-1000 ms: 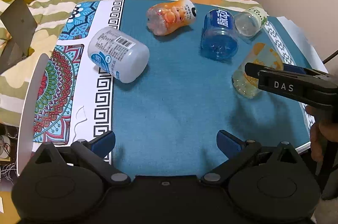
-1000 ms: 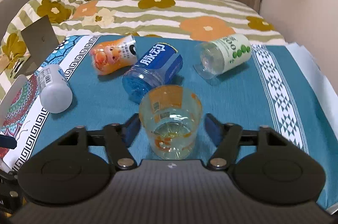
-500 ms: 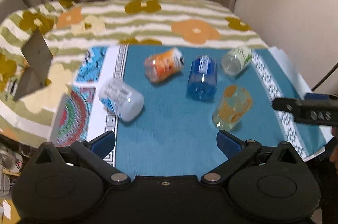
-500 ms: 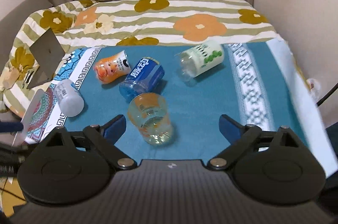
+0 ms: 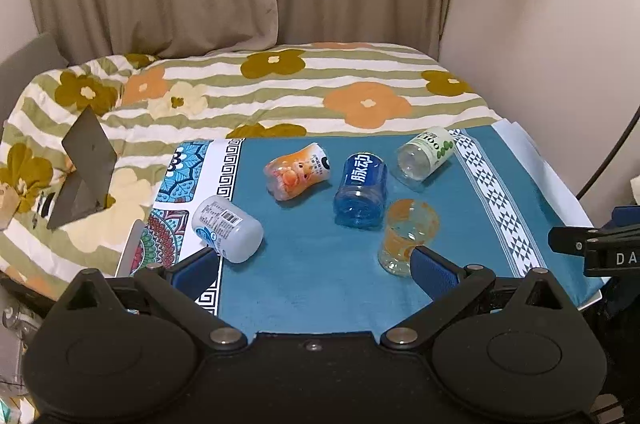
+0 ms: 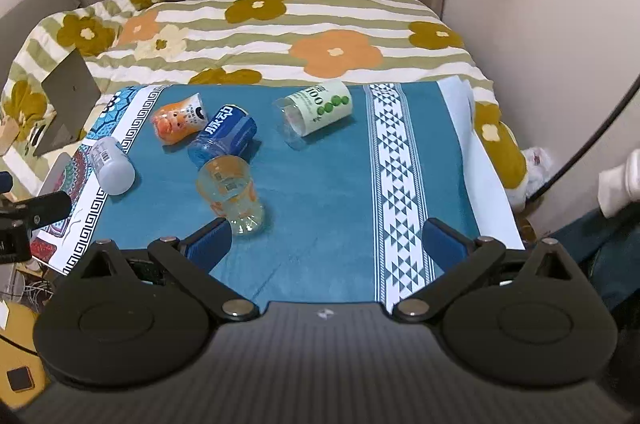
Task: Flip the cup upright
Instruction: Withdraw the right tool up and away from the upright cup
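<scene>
A clear cup with an orange print (image 5: 406, 234) (image 6: 229, 190) stands upright on the blue cloth (image 5: 312, 264) (image 6: 328, 184), mouth up. Beside it lie on their sides a blue cup (image 5: 362, 190) (image 6: 224, 136), an orange pig-print cup (image 5: 298, 170) (image 6: 178, 122), a white-green cup (image 5: 426, 154) (image 6: 316, 108) and a white labelled cup (image 5: 226, 228) (image 6: 110, 166). My left gripper (image 5: 314, 270) is open and empty, drawn back at the cloth's near edge. My right gripper (image 6: 328, 244) is open and empty, also drawn back from the upright cup.
The cloth covers a board with a patterned left border (image 5: 176, 184) and a white triangle band (image 6: 394, 160) on the right. Behind is a flowered bedspread (image 5: 280, 84), curtains and a wall. A grey folded stand (image 5: 84, 168) sits at the left. A cable (image 6: 592, 128) hangs at right.
Both grippers have pulled back and up from the cloth. The right gripper, which straddled the orange-print cup, has left it standing upright and opened wider.
</scene>
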A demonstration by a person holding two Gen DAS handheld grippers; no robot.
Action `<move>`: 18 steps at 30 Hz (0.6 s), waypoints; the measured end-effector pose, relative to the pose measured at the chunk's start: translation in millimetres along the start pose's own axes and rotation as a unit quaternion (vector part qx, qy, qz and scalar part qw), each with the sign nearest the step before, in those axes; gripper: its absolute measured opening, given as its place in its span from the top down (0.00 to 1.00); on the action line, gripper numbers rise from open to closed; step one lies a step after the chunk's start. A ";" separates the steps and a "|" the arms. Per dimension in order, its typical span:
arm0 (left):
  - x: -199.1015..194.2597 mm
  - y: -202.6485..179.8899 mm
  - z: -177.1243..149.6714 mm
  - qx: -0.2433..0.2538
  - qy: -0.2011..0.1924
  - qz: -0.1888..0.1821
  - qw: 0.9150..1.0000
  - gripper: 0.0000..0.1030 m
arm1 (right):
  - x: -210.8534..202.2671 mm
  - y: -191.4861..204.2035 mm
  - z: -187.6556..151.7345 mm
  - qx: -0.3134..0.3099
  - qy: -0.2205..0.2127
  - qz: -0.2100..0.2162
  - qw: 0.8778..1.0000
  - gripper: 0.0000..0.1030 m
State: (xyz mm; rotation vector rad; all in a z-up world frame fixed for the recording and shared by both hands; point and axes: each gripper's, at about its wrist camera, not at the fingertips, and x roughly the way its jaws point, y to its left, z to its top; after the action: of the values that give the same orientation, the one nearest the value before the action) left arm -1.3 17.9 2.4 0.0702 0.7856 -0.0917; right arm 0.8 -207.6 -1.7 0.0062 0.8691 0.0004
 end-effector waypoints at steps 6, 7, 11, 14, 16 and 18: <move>-8.9 -3.6 -4.8 0.002 -0.010 -0.002 1.000 0.00 | -3.4 -1.2 -8.2 0.002 0.000 -0.001 1.000 0.00; -9.6 -3.6 -5.1 0.002 -0.011 -0.001 1.000 0.00 | -4.1 -1.3 -8.8 0.004 -0.001 -0.001 1.000 0.00; -11.6 -3.5 -5.5 0.002 -0.015 0.001 1.000 0.00 | -6.0 -0.6 -10.2 0.005 -0.003 -0.001 1.000 0.00; -13.1 -3.0 -5.4 0.002 -0.018 0.002 1.000 0.00 | -8.6 0.5 -10.5 0.004 -0.005 -0.001 1.000 0.00; -13.8 -2.7 -5.8 0.003 -0.018 0.002 1.000 0.00 | -10.0 1.3 -9.9 0.004 -0.006 -0.001 1.000 0.00; -14.3 -2.6 -5.9 0.003 -0.019 0.002 1.000 0.00 | -10.3 1.5 -10.2 0.003 -0.006 -0.001 1.000 0.00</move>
State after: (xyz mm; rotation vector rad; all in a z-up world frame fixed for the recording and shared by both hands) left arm -15.7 16.7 8.3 0.0758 0.7466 -0.0909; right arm -13.6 -206.1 -0.4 0.0116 0.8574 -0.0049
